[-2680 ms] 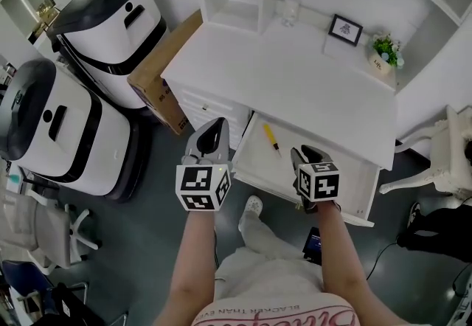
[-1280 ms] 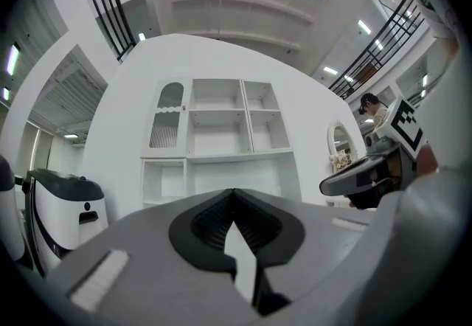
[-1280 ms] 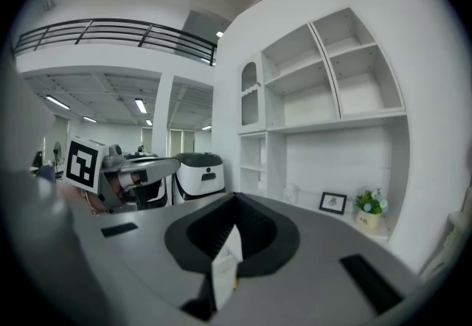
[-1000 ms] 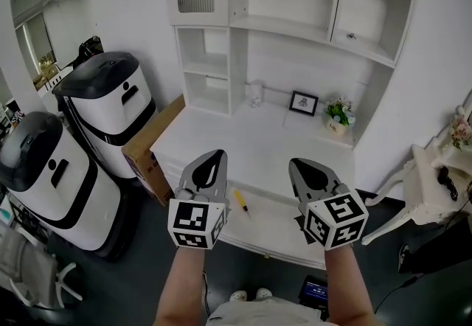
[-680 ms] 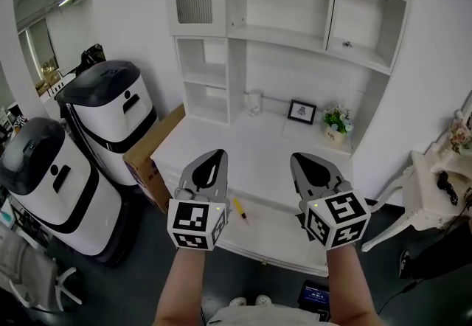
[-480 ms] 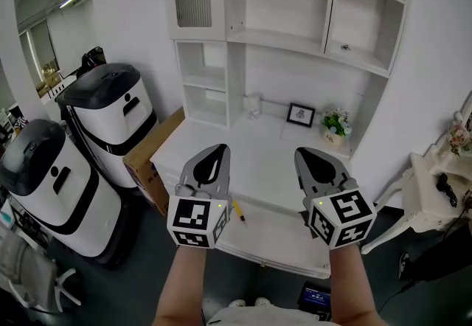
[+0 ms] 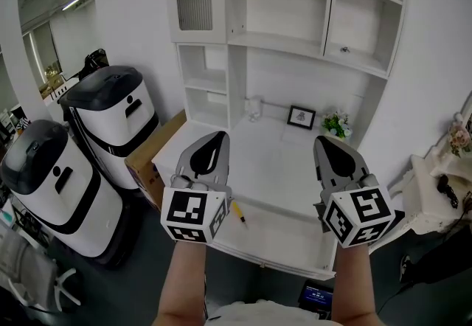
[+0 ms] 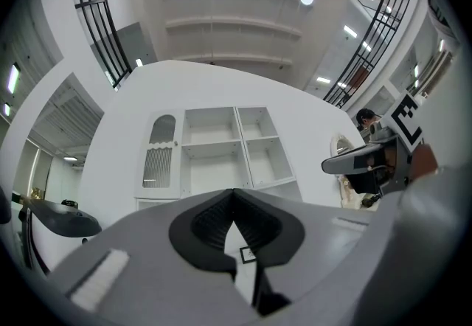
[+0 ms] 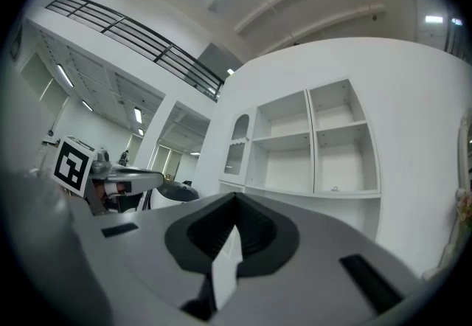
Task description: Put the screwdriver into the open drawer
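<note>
Both tongs are sitting pinched shut with nothing in them. The left gripper [image 7: 212, 141] is showing its pads meeting at the tip in its own view [image 8: 234, 192], and the right gripper [image 7: 330, 146] is looking the same, closed and empty [image 9: 236, 199]. Both are hovering in front of the white desk [image 7: 274, 158], pointing at the shelves. The yellow-handled screwdriver [image 7: 239, 212] is lying inside the open drawer [image 7: 274, 262], toward its left side – just past the left gripper's marker cube and partly hidden behind it. Neither gripper is touching it. A small picture frame [image 7: 300, 117] and a potted plant [image 7: 335, 125] are sitting at the back of the desk.
</note>
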A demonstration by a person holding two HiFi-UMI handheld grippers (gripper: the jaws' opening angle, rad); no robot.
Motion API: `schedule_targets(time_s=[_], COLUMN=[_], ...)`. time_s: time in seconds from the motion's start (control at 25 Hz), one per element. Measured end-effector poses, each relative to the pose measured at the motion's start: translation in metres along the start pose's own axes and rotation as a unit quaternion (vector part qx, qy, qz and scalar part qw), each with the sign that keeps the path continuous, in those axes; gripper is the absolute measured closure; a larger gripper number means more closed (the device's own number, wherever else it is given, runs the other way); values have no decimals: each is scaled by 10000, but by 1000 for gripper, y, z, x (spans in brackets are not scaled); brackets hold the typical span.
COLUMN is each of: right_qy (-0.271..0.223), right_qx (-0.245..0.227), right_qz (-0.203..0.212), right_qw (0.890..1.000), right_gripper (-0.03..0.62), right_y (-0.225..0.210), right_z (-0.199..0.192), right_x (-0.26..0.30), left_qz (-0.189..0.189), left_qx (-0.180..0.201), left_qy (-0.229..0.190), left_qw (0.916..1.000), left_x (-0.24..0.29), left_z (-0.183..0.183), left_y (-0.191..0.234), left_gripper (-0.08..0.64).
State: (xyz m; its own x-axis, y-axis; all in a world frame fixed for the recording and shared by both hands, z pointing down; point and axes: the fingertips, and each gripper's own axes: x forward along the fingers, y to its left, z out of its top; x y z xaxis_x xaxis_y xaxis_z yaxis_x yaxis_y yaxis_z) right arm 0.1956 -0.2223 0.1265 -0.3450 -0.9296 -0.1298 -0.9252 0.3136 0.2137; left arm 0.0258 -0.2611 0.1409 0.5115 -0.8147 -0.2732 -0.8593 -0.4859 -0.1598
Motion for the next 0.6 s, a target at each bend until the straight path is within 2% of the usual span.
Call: schedule_targets(time_s=[0.36,0.6], right_qy=[10,49], right_qx=[-7,46], right_qz=[-147,-47], right_qw=[9999,10000], right_gripper=[586,586], right_y=[-6,-4], right_z=[0,-3], right_x=[-8,-14], left_qz=[161,195], left_qx=[7,50], left_qy=[-75,-116], left_qw=[9998,9997], left_x=[-12,-18], left_z=[7,11], left_y=[14,20], left_gripper=[552,552])
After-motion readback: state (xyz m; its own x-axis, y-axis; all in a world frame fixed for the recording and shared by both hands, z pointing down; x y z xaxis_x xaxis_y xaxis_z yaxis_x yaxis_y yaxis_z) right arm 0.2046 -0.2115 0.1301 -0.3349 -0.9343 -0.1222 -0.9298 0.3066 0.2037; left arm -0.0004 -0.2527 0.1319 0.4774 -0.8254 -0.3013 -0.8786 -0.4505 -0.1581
